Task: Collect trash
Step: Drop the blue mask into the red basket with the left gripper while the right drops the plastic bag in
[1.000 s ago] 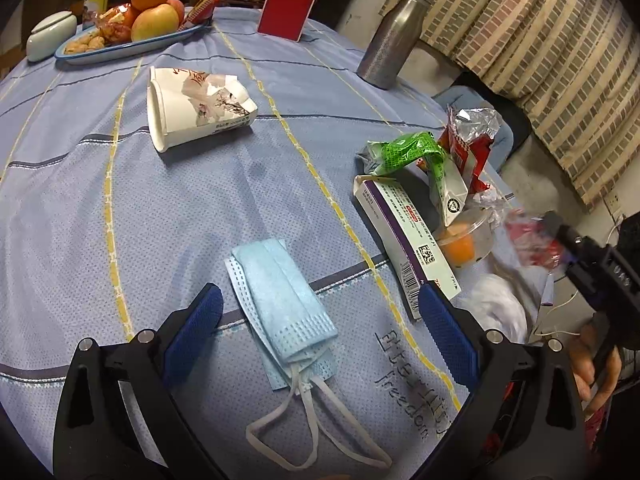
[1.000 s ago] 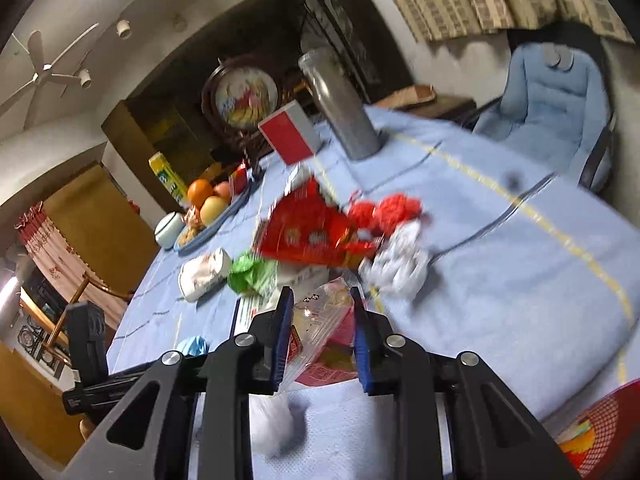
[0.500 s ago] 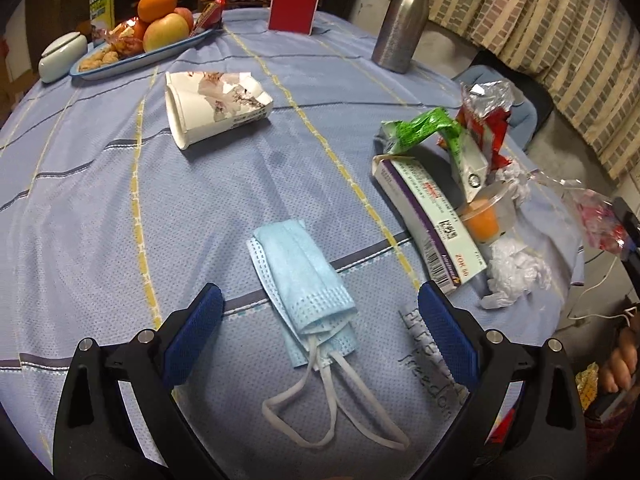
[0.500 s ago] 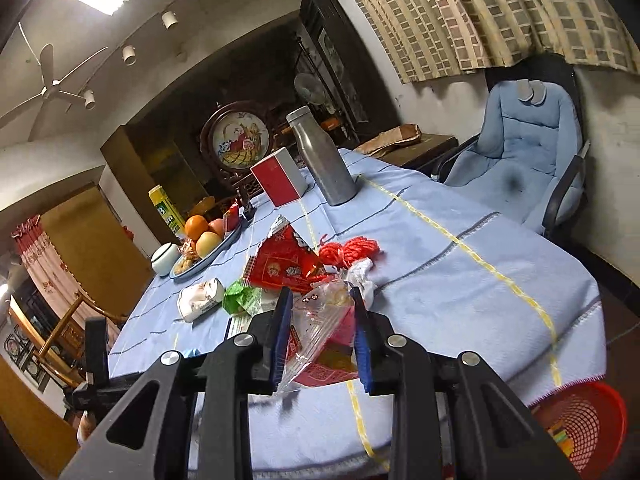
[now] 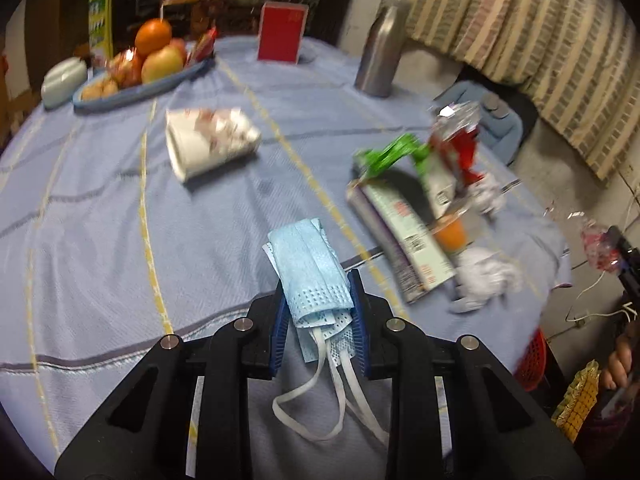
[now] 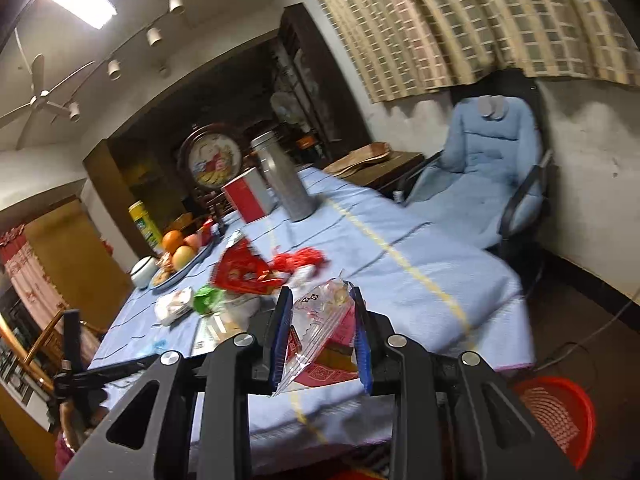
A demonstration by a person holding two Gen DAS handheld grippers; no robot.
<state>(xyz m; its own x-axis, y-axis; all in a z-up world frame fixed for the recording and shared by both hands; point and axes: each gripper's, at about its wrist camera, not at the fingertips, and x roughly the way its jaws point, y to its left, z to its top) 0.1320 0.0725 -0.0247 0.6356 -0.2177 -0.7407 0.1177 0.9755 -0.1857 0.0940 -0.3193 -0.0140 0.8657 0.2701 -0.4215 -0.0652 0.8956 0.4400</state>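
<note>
My left gripper (image 5: 318, 300) is shut on a light blue face mask (image 5: 310, 264); its white straps hang down over the blue tablecloth (image 5: 100, 240). My right gripper (image 6: 320, 312) is shut on a clear plastic snack wrapper (image 6: 324, 328) with red print, held off the table's edge above the floor. It also shows at the far right of the left wrist view (image 5: 596, 240). A red mesh trash basket (image 6: 556, 412) stands on the floor at the lower right. Loose trash lies on the table: a crushed paper cup (image 5: 208, 144), a green wrapper (image 5: 388, 156), a long carton (image 5: 404, 236), a crumpled tissue (image 5: 488, 276).
A fruit plate (image 5: 140, 84), a red box (image 5: 282, 34) and a steel bottle (image 5: 380, 56) stand at the table's far side. A red snack bag (image 6: 240, 272) lies mid-table. A blue office chair (image 6: 488, 176) stands beside the table.
My left gripper has closed on the face mask; it was open around it before. My right gripper has drawn back from the table with the wrapper, bringing the red basket into view.
</note>
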